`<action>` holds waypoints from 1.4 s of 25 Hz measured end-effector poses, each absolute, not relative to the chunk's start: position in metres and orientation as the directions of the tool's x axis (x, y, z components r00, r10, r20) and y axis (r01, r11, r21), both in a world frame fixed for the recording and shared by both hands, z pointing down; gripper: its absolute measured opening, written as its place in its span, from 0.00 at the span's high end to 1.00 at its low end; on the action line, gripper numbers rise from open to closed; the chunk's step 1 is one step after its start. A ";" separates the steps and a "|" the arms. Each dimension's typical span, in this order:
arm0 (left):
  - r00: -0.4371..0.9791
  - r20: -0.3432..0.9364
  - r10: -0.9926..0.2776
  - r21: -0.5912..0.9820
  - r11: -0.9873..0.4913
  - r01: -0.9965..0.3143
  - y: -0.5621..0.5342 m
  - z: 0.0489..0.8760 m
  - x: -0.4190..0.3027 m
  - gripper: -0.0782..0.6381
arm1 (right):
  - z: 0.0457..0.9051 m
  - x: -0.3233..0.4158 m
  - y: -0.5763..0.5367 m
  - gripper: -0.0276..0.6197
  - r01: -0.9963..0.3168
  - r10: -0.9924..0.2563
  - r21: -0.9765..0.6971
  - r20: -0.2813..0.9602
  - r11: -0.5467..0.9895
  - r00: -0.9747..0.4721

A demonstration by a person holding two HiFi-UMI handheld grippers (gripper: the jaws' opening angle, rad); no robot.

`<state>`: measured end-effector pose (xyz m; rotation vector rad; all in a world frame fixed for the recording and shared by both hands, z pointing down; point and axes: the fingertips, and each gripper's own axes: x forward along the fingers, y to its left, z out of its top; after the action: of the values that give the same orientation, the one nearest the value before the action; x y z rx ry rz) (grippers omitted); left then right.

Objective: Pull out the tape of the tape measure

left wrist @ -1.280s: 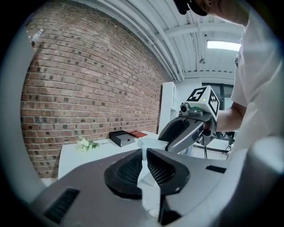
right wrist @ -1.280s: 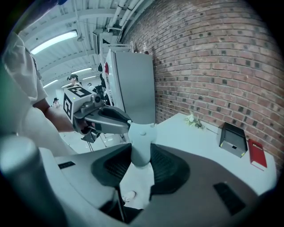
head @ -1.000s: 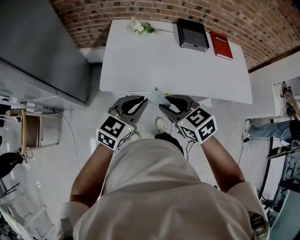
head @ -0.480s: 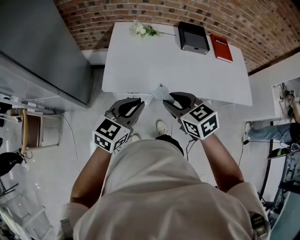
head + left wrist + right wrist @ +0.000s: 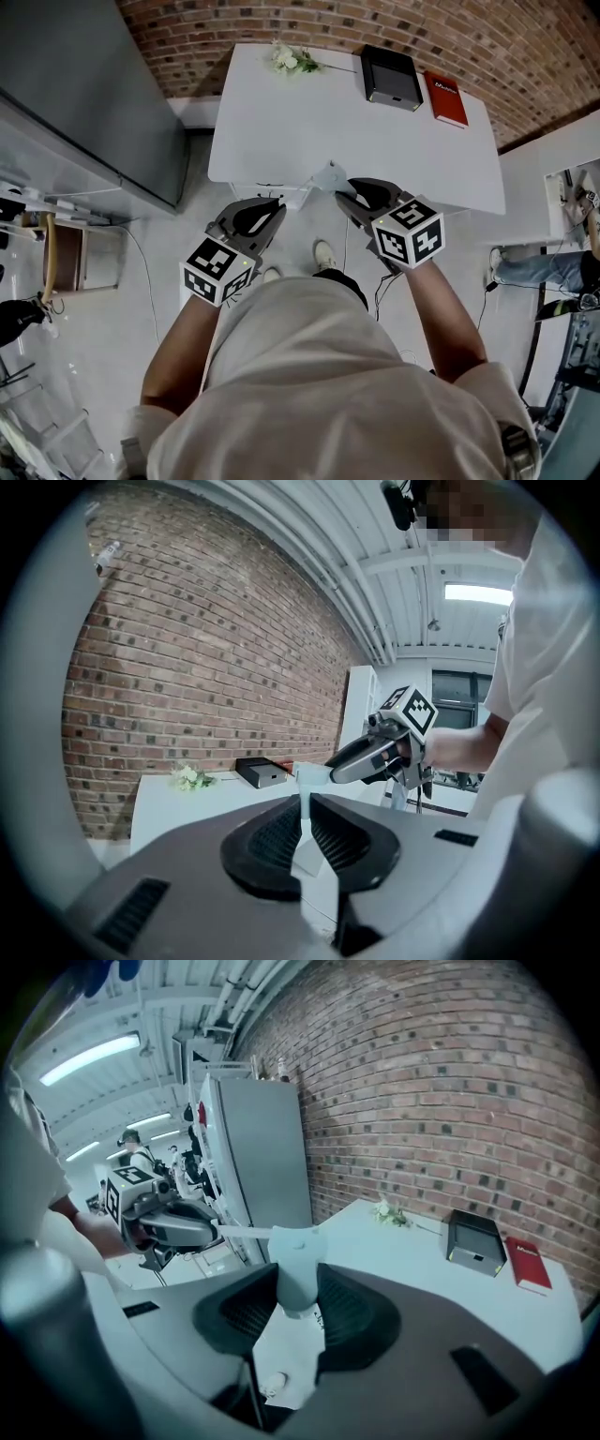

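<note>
In the head view the pale tape measure case (image 5: 328,175) hangs in front of the white table's near edge (image 5: 281,173), with my right gripper (image 5: 339,191) shut on it. A thin white tape (image 5: 298,193) runs from the case down-left to my left gripper (image 5: 279,202), which is shut on its end. The left gripper view shows the tape (image 5: 302,819) standing pinched between my own jaws and leading to the case (image 5: 309,774) held by the right gripper (image 5: 367,758). The right gripper view shows the case (image 5: 295,1274) clamped between the pads, with the tape (image 5: 246,1232) stretching left to the left gripper (image 5: 178,1228).
On the far side of the table lie a black box (image 5: 392,73), a red book (image 5: 444,97) and a sprig of white flowers (image 5: 292,60). A grey cabinet (image 5: 84,94) stands at the left, a brick wall behind. Another person's legs (image 5: 539,262) show at the right edge.
The two grippers have drawn apart: the left moved down and left, the right moved right with the case. The length of tape between them has grown.
</note>
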<state>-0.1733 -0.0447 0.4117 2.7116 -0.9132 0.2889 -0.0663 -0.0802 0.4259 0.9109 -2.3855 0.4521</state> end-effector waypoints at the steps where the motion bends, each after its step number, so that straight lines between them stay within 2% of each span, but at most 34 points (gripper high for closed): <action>1: 0.782 0.270 -0.561 0.185 -0.767 -0.614 -0.045 0.412 -0.174 0.85 | 0.425 -0.067 -0.080 0.75 -0.687 -0.507 -0.113 0.592 0.718 -0.627; 35: 0.782 0.271 -0.561 0.217 -0.756 -0.617 -0.043 0.416 -0.203 0.85 | 0.435 -0.049 -0.116 0.75 -0.757 -0.563 -0.103 0.605 0.645 -0.563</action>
<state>-0.2029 -0.0427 0.4159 2.6798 -0.9085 0.2733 -0.0489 -0.1160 0.4350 1.0271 -2.3320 0.4812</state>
